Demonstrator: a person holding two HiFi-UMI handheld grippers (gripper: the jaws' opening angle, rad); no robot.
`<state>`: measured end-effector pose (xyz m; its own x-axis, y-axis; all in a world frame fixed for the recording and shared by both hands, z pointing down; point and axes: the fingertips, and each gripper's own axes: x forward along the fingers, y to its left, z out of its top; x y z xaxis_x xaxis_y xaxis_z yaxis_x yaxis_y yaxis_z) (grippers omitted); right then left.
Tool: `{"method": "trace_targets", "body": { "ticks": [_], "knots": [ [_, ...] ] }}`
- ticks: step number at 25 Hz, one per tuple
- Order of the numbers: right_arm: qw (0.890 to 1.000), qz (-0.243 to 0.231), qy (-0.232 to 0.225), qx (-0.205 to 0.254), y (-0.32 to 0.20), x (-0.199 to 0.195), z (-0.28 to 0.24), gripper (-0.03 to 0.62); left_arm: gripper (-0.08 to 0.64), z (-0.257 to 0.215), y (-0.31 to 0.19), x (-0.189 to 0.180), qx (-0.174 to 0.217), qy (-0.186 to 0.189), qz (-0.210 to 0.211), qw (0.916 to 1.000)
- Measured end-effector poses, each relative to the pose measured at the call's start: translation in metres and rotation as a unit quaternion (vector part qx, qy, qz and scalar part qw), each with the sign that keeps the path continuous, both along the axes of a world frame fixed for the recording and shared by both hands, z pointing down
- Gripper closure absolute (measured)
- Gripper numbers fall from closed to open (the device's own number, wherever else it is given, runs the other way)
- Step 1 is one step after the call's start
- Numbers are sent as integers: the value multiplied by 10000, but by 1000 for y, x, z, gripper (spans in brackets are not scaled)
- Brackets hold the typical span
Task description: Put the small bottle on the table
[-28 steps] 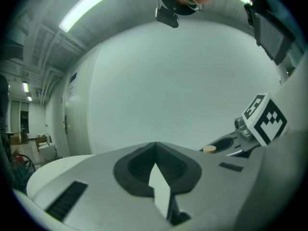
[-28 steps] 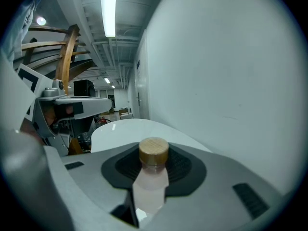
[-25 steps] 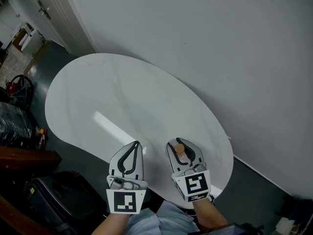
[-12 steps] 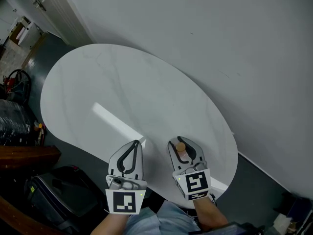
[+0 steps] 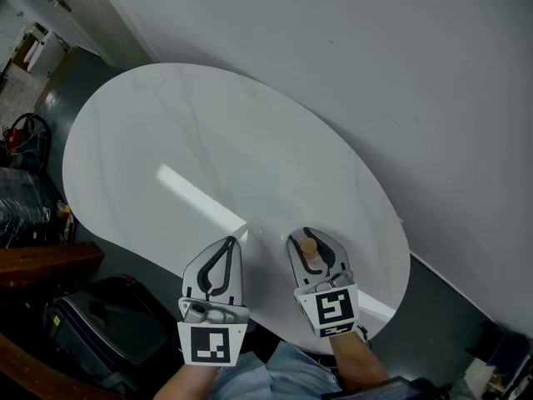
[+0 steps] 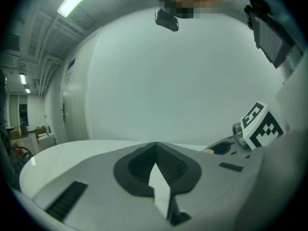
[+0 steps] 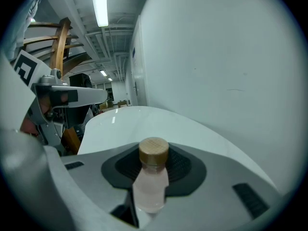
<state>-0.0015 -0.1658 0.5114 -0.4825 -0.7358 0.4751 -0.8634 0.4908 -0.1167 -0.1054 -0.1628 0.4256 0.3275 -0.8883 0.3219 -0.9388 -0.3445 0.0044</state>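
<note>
The small bottle [image 5: 308,247] is pale pink with a round wooden cap and stands upright between the jaws of my right gripper [image 5: 311,235], which is shut on it. In the right gripper view the bottle [image 7: 151,181] fills the middle, with the pads pressed against its body. The white oval table [image 5: 208,140] lies below and ahead, and the right gripper hangs over its near edge. My left gripper [image 5: 231,243] is beside it to the left, also over the near edge. Its jaws are shut tip to tip with nothing between them, as the left gripper [image 6: 155,146] view shows.
A plain grey wall [image 5: 375,65] runs close behind the table's far right side. On the dark floor to the left are a black case [image 5: 100,327], a wooden bench edge [image 5: 42,261] and red gear [image 5: 25,136].
The head view has drifted, so the table sits a little further left and higher in the picture. Both grippers keep the same pose, and the bottle stays gripped.
</note>
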Motion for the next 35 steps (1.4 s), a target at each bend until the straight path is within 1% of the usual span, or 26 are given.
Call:
{"method": "trace_targets", "body": {
  "ticks": [6, 9, 13, 16, 18, 22, 26, 29, 31, 32, 35],
  "knots": [
    [10000, 7, 32, -64, 1, 4, 8, 479, 557, 5, 1, -1, -117, -54, -25, 9999],
    [9999, -65, 50, 79, -1, 5, 7, 479, 557, 7, 1, -1, -139, -56, -45, 9999],
    [10000, -17, 14, -38, -1, 5, 11, 479, 557, 10, 1, 0, -185, -68, -49, 9998],
    [9998, -98, 49, 151, -3, 5, 9, 479, 557, 10, 0, 0, -199, -61, -66, 9998],
    [9993, -201, 113, 305, -4, 2, 8, 479, 557, 9, -2, 0, -158, -37, -80, 9998],
    [9998, -93, 144, 120, 4, 1, 13, 479, 557, 7, -2, 0, -125, -2, -51, 9999],
    [9993, -78, 324, 183, 6, 2, 19, 479, 557, 6, -3, 5, -106, -2, 0, 9999],
    [9993, -74, 325, 164, 5, 1, 22, 477, 557, 3, 0, 5, -95, -25, 23, 9999],
    [9995, -100, 274, 134, 3, 1, 21, 471, 557, -1, 1, 4, -29, -37, 33, 10000],
    [9995, -110, 252, 151, 2, 1, 19, 453, 557, -3, 2, 4, 12, -33, 29, 10000],
    [9991, -79, 255, 340, -2, 1, 8, 431, 557, -11, 2, 4, 160, -3, 22, 9999]
  ]
}}
